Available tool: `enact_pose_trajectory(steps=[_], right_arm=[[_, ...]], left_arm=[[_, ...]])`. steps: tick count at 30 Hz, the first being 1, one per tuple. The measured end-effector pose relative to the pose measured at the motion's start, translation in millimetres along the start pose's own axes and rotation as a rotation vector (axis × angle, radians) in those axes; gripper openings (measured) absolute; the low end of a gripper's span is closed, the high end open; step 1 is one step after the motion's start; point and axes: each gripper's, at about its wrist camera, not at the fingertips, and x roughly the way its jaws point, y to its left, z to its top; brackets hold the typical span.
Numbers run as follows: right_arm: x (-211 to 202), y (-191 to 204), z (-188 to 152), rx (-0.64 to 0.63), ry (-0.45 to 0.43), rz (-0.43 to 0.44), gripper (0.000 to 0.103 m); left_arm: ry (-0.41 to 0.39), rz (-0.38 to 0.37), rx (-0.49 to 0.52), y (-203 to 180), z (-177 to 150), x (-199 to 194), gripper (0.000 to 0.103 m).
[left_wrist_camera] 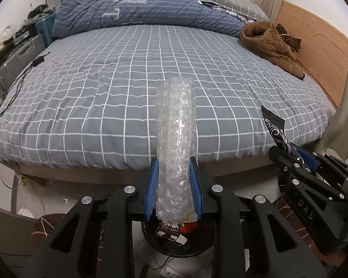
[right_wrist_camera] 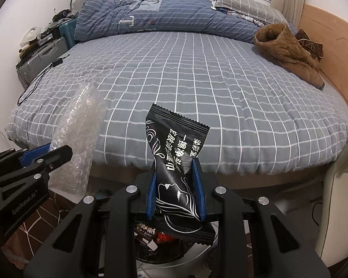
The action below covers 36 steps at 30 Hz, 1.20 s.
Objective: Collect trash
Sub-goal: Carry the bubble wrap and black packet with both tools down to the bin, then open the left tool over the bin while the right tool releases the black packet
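Observation:
My left gripper (left_wrist_camera: 174,169) is shut on a tall roll of clear bubble wrap (left_wrist_camera: 176,134), which stands upright between the blue pads. To its right, my right gripper (left_wrist_camera: 294,155) pinches a black wrapper (left_wrist_camera: 276,127). In the right wrist view my right gripper (right_wrist_camera: 175,171) is shut on that black snack wrapper (right_wrist_camera: 176,153) with white print, and the left gripper (right_wrist_camera: 46,153) with the bubble wrap (right_wrist_camera: 78,125) shows at the left. Below both grippers sits a dark trash bin (left_wrist_camera: 181,243) holding several wrappers; the same trash bin (right_wrist_camera: 164,243) lies under the black wrapper.
A bed with a grey checked sheet (left_wrist_camera: 127,88) fills the view beyond the bin. A blue quilt (left_wrist_camera: 132,9), a brown garment (left_wrist_camera: 271,46) and a black cable (left_wrist_camera: 18,83) lie on it. A suitcase (left_wrist_camera: 14,64) stands at the left, a pale chair (left_wrist_camera: 345,115) at the right.

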Motion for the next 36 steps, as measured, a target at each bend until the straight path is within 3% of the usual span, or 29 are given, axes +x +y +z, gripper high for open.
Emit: enact_pose_trajectory(steps=[25, 36], right_arm=[[-2.2, 6.4, -90.4, 0.017, 0.075, -0.003, 0.027], [28.3, -0.5, -122.7, 0.03, 0.149, -0.017, 0.027]], left_arm=[[0.05, -0.019, -0.026, -3.7, -94.2, -8.0, 0.026], [0.122, -0.024, -0.038, -7.6, -129.1, 26.1, 0.026]])
